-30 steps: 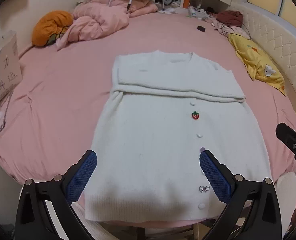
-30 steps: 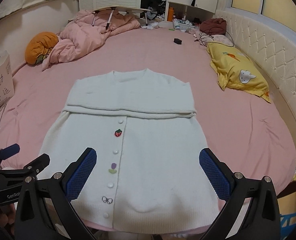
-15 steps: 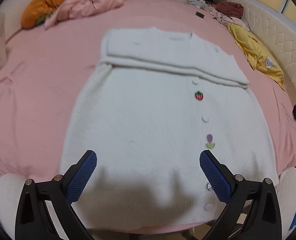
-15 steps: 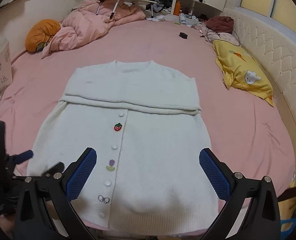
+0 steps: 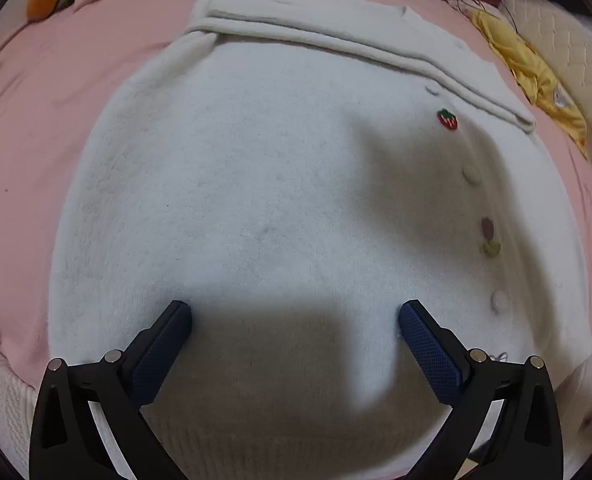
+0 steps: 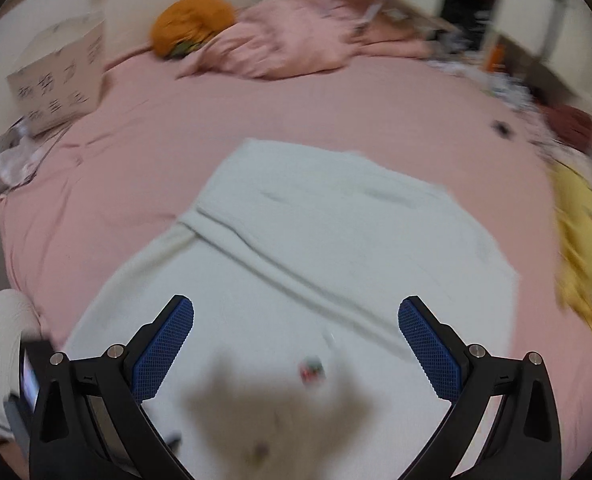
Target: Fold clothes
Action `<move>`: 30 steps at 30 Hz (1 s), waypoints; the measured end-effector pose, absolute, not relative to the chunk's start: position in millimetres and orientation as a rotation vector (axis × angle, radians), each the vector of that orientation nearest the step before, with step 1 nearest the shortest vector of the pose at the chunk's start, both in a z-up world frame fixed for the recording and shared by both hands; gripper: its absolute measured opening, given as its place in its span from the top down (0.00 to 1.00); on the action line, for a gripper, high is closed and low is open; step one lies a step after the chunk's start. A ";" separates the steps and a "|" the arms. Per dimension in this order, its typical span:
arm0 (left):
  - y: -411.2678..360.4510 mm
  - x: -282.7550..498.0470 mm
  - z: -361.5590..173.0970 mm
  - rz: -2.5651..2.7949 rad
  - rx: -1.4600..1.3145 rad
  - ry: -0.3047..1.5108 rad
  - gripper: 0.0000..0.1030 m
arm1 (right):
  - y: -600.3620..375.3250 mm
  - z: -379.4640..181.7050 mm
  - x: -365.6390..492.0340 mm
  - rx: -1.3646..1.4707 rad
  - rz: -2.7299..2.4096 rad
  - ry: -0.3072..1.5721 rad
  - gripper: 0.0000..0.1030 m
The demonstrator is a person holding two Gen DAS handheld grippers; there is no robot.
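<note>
Cardigan: a white fluffy cardigan (image 5: pixel 280 184) is laid flat on the pink bed sheet (image 5: pixel 28 128), buttoned side up. Its sleeves (image 5: pixel 335 40) are folded across the chest, near the neck.
Buttons: a red strawberry (image 5: pixel 447 119) is seen by the button row, with a purple flower (image 5: pixel 489 236) lower down the row.
Left gripper: the left gripper (image 5: pixel 296 316) is held wide open, low over the bottom part of the cardigan. Nothing is held between its blue pads (image 5: pixel 164 352). A dark shadow is cast on the cloth below it.
Right gripper: the right gripper (image 6: pixel 296 316) is also held wide open over the cardigan (image 6: pixel 335 240), and nothing is held in it. This view is blurry, so it cannot be told if the cloth is touched.
Around the bed: an orange pillow (image 6: pixel 194 24) and a pink blanket (image 6: pixel 296 44) are seen at the far side. A cardboard box (image 6: pixel 60 76) is seen on the left, and a yellow pillow (image 5: pixel 535 84) on the right.
</note>
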State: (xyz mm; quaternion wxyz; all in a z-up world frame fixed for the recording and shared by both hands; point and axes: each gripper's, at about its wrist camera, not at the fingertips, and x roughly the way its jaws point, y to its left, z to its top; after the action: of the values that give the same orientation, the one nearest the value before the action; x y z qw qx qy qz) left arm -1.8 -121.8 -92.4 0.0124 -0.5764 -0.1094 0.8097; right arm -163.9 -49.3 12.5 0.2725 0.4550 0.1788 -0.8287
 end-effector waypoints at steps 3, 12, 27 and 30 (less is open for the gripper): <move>-132.7 -1.0 -90.1 2.507 -1.759 -0.478 0.00 | -79.6 -10.7 -217.3 1.255 -2.129 0.503 0.01; -162.4 0.7 -92.9 2.427 -1.636 -0.875 0.00 | -149.6 -88.6 -265.2 1.390 -1.939 0.483 0.21; -141.2 4.8 -91.9 2.454 -1.643 -0.796 0.00 | 6.7 -68.2 -314.5 1.414 -2.366 -0.037 0.92; -138.5 4.4 -91.4 2.472 -1.649 -0.757 0.00 | 89.5 -49.9 -310.7 1.409 -2.509 -0.081 0.92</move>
State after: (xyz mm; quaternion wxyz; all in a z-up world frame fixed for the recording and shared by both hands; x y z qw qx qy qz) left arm 4.4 -138.5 -91.4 0.0376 -0.5375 -0.2466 0.8055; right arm -310.7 89.5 -49.9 0.1313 0.4852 -0.0278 -0.8641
